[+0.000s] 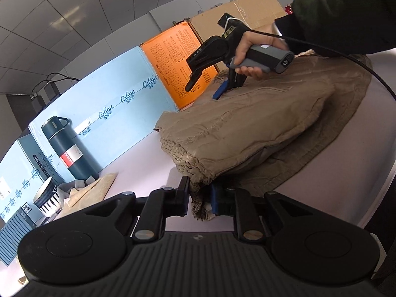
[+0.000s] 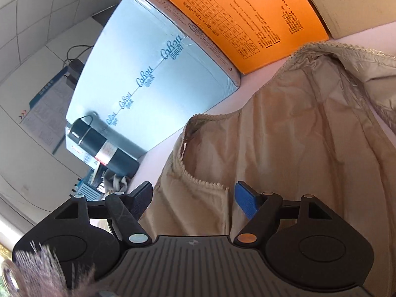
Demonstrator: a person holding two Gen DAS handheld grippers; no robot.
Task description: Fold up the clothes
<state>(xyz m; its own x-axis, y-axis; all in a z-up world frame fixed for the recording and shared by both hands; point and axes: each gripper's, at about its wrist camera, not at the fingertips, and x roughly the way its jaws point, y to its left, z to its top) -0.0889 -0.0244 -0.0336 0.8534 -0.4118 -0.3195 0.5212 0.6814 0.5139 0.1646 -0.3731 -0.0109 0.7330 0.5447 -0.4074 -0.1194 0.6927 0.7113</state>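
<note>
Folding continues: my left hand-held gripper (image 1: 199, 199) clamps the tan garment (image 1: 247, 128) hem; the right hand-held gripper (image 2: 194, 201), jaws apart, needs a fresh edge.

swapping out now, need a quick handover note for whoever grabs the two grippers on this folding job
Left gripper: shut on the gathered waistband corner of the tan garment, at the near table edge.
Right gripper: open, holding nothing, over the garment's far side; the right hand carries it above the cloth.
Garment: on the pale table, already folded over once into a thick stack on a lower layer still spread flat.
Left to do: take a new grip with the right, finish the folds, tidy edges.
Flask and boxes stand behind; keep clear.
</note>
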